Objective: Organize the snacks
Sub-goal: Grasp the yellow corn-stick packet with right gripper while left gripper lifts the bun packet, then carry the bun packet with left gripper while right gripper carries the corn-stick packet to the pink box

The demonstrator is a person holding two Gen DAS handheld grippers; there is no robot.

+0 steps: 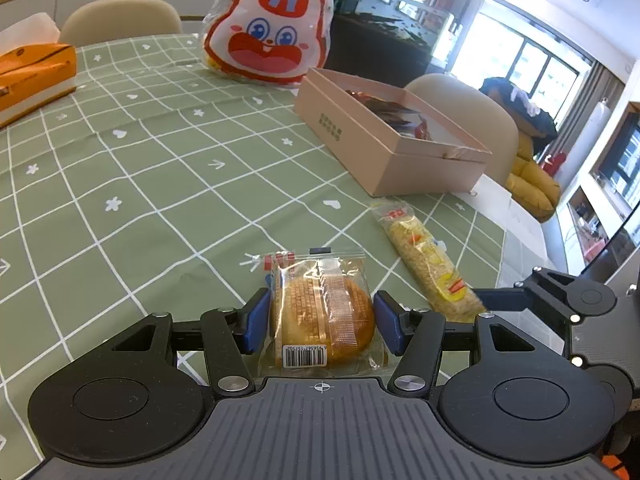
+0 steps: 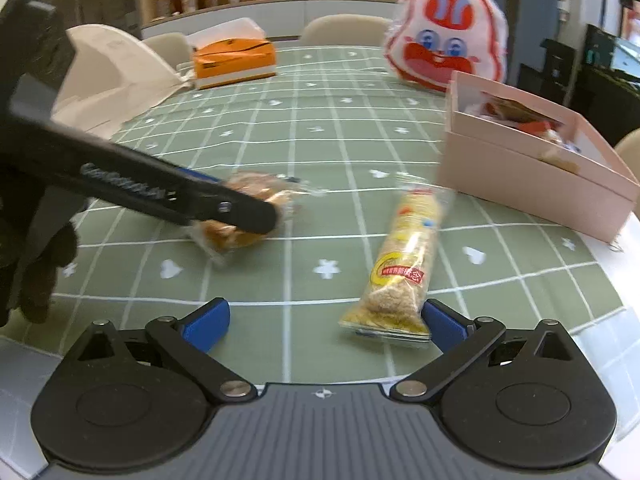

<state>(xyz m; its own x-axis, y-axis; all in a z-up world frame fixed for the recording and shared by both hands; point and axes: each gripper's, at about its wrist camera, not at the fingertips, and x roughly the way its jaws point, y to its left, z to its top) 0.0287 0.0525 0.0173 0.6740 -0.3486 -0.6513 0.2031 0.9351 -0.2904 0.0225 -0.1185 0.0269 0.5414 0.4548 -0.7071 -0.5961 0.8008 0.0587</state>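
Note:
A round bun in a clear wrapper (image 1: 322, 312) lies on the green checked tablecloth between the blue pads of my left gripper (image 1: 322, 320); the pads stand close at its sides, contact unclear. It also shows in the right wrist view (image 2: 240, 216), partly hidden by the left gripper's finger (image 2: 224, 208). A long rice-cracker stick in a clear wrapper (image 1: 430, 258) lies to its right. In the right wrist view the stick (image 2: 402, 264) lies just inside the right pad of my open right gripper (image 2: 324, 322). A pink open box (image 1: 384, 148) holds several wrapped snacks (image 2: 516, 114).
A rabbit-face bag (image 1: 272, 28) stands at the table's far side behind the box. An orange tissue box (image 2: 234, 60) and a white paper bag (image 2: 116, 76) sit far left. Beige chairs (image 1: 120, 20) ring the table. The table edge (image 2: 608, 320) runs close on the right.

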